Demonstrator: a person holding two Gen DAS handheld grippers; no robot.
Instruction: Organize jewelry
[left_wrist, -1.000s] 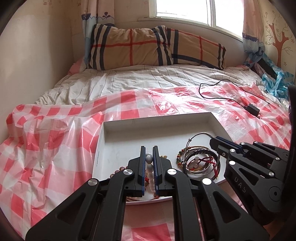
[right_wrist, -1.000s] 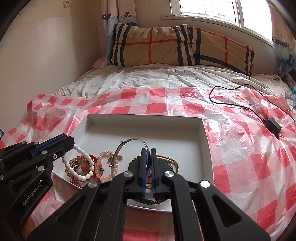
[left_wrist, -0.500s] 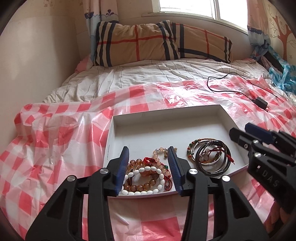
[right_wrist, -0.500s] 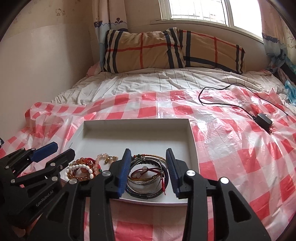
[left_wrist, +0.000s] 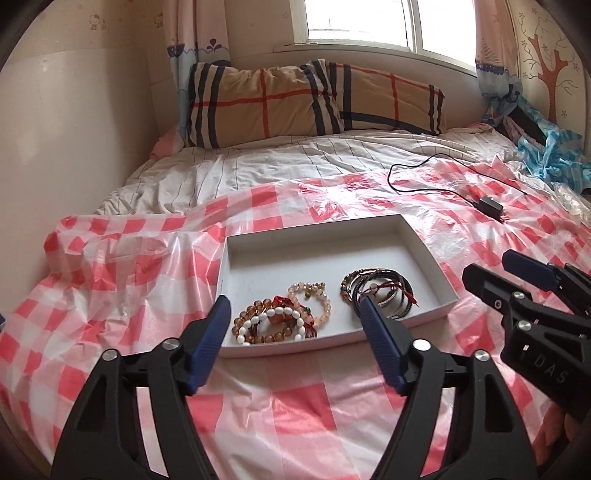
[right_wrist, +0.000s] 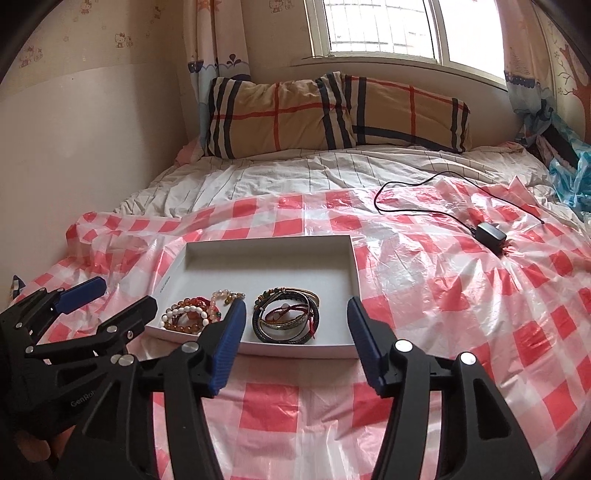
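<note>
We found the far half of the white tray (left_wrist: 421, 254) bare, with room to reach in. Its near half was crowded by the beaded bracelets (left_wrist: 280, 319) on the left and dark bangles (left_wrist: 376, 293) on the right. On the far right, a charger (left_wrist: 489, 204) and its cable lay across the checked sheet (left_wrist: 110, 280).

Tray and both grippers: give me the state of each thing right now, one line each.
White tray: uncovered, far half bare.
Beaded bracelets: heaped in the tray's near left.
Dark bangles: stacked in the tray's near right.
Left gripper: open, jaws just opening, nothing between them.
Right gripper: open, jaws just opening, nothing gripped.
Charger: loose on the checked sheet, cable trailing.
</note>
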